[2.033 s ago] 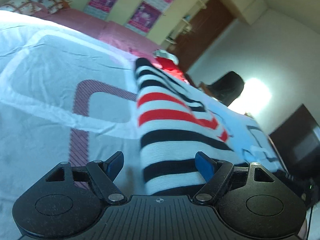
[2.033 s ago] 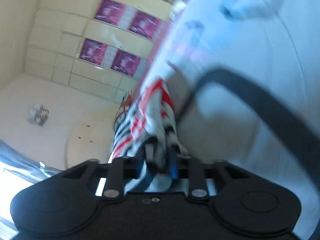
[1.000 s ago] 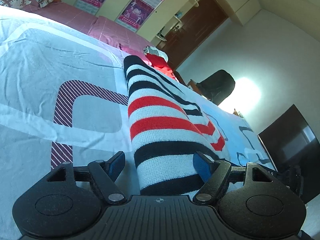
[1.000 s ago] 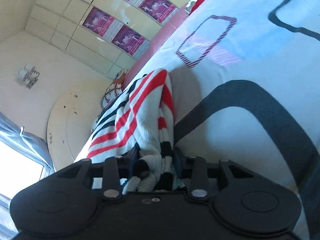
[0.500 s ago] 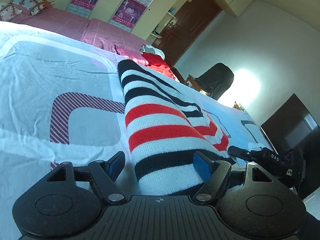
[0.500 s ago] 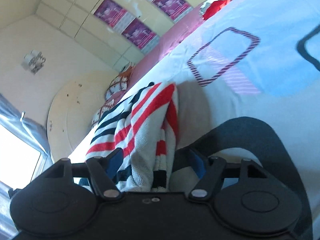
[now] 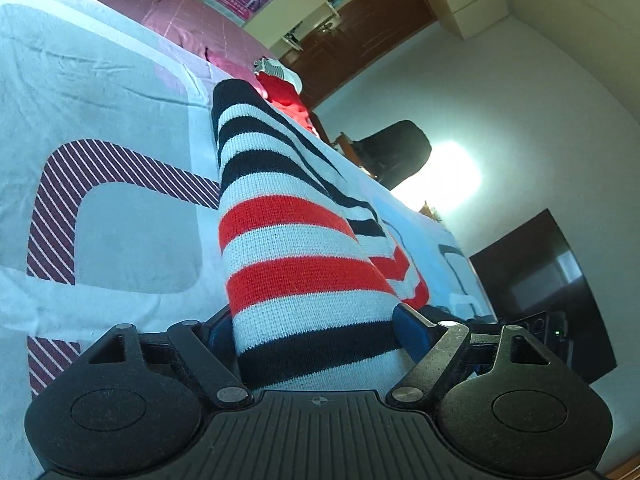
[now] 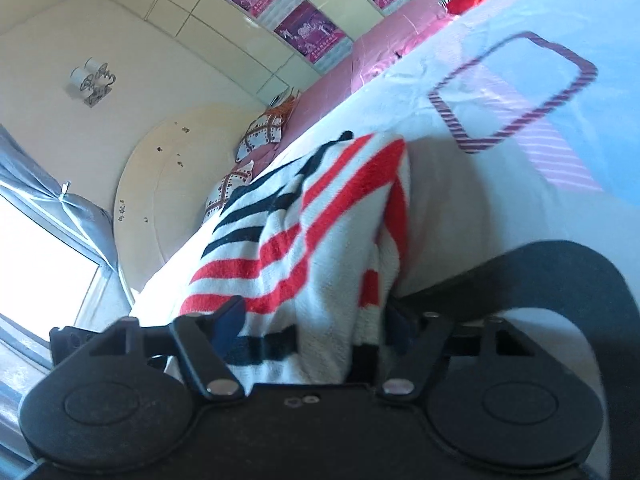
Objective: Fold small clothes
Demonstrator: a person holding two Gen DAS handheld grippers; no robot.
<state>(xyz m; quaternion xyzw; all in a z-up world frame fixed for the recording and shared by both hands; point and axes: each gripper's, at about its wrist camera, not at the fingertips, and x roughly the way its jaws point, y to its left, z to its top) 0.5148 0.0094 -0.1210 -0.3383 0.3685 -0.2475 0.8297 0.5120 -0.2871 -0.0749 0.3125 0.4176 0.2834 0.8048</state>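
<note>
Red-white-black striped knit garment [image 7: 296,248] on bed sheet [image 7: 120,240], lying btwn both grippers' fingers: left gripper [image 7: 316,330] jaws opening, right gripper [image 8: 316,322] jaws closing, neither clamped.

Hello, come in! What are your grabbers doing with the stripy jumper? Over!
Left gripper opening, right gripper closing. Striped jumper between both fingers, on bed. Nothing blocking.
</note>
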